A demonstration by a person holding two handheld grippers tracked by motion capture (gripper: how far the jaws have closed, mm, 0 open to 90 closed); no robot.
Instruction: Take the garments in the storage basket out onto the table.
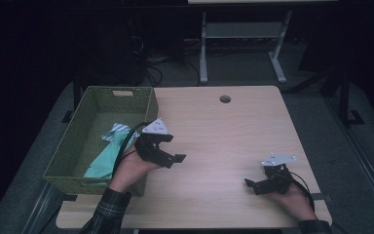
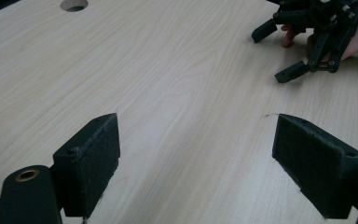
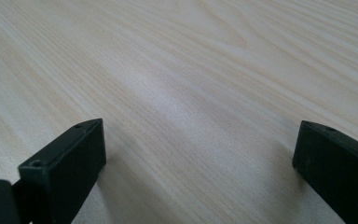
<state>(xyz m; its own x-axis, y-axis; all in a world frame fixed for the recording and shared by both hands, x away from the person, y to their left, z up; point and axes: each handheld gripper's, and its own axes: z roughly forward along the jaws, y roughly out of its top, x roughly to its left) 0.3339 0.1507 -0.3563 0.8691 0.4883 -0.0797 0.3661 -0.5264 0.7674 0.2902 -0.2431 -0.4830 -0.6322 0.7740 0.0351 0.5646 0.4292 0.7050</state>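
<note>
My left gripper [image 1: 173, 149] hovers over the light wooden table [image 1: 224, 136], just right of a green woven basket [image 1: 73, 146], and is open and empty. In the left gripper view its padded jaws stand wide apart around bare tabletop [image 2: 168, 70], gripper [image 2: 200, 158]. My right gripper [image 1: 253, 185] rests low near the table's front right and is open with nothing in it. The left gripper view also catches the right gripper [image 2: 279, 52] far off, jaws spread. In the right gripper view, my right gripper [image 3: 196, 158] has bare wood [image 3: 191, 56] between its jaws.
The basket holds a teal cloth [image 1: 108, 153] and a striped cloth [image 1: 115, 130]. A round cable hole [image 1: 225, 99] sits near the table's far edge. A second table's legs [image 1: 203, 53] stand beyond on the dark floor.
</note>
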